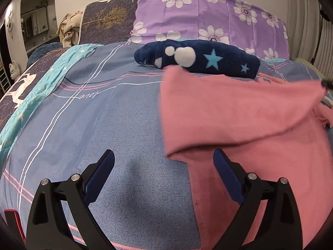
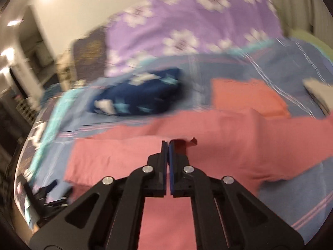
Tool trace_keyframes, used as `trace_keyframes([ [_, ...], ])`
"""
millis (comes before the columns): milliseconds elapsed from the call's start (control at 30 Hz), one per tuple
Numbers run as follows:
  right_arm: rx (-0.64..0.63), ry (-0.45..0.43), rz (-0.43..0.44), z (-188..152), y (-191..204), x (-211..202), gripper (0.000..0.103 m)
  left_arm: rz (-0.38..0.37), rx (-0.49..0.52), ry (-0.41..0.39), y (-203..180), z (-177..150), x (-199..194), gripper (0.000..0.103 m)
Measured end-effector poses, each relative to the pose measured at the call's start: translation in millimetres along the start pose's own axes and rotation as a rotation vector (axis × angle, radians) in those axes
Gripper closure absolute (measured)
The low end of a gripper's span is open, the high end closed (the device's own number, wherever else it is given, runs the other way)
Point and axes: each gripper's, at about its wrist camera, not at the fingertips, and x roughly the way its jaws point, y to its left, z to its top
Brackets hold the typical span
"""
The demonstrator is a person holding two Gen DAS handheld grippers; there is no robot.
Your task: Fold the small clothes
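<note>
A pink garment [image 1: 239, 112] lies on the blue striped bed sheet [image 1: 104, 114], with one layer drawn up and over toward the right. My left gripper [image 1: 163, 154] is open just above the sheet at the garment's left edge. Its right finger [image 1: 226, 170] is over the pink cloth and nothing is between the pads. My right gripper [image 2: 168, 142] is shut on an edge of the pink garment [image 2: 124, 158], and a scrap of cloth sticks out past its tips. The right gripper's tip [image 1: 326, 83] also shows at the right edge of the left wrist view, holding the raised corner.
A folded navy garment with stars and white dots [image 1: 208, 60] lies behind the pink one. A folded orange piece [image 2: 245, 95] lies at the back right. A purple flowered quilt [image 1: 197, 14] stands against the wall, with beige clothes [image 1: 68, 29] piled at the left.
</note>
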Motion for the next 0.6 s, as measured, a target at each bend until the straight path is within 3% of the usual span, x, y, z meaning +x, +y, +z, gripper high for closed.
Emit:
trace_keyframes([
  [67, 0.058, 0.071, -0.007, -7.3, -23.0, 24.2, 0.101, 0.006, -0.013, 0.021, 2.0, -0.3, 5.0, 0.007],
  [167, 0.139, 0.110, -0.007, -22.6, -52.2, 45.7, 0.101, 0.009, -0.033, 0.045, 6.2, -1.0, 10.1, 0.007],
  [267, 0.210, 0.123, 0.052, -28.7, -72.6, 52.2, 0.091, 0.006, -0.053, 0.070, 10.8, -1.5, 15.4, 0.010],
  [333, 0.216, 0.132, 0.106, -32.0, -77.2, 48.9, 0.067, -0.002, -0.061, 0.085, 12.0, -2.6, 19.1, 0.014],
  [400, 0.190, 0.137, 0.152, -32.2, -72.5, 45.4, 0.050, -0.012, -0.065, 0.095, 12.2, -4.1, 22.8, 0.016],
  [467, 0.147, 0.150, 0.148, -32.0, -64.3, 46.2, 0.046, -0.012, -0.061, 0.095, 11.0, -5.1, 23.7, 0.018],
  [500, 0.109, 0.154, 0.125, -32.2, -56.6, 48.6, 0.054, -0.012, -0.058, 0.094, 10.5, -4.9, 23.6, 0.020],
  [533, 0.072, 0.155, 0.108, -33.0, -48.4, 48.9, 0.088, -0.013, -0.052, 0.091, 9.3, -5.2, 23.1, 0.021],
  [567, 0.058, 0.152, 0.102, -33.8, -46.2, 46.0, 0.102, -0.016, -0.049, 0.088, 8.3, -5.1, 22.4, 0.024],
  [600, 0.063, 0.105, 0.118, -31.6, -41.9, 35.1, 0.101, -0.019, -0.048, 0.085, 8.2, -5.0, 21.7, 0.027],
])
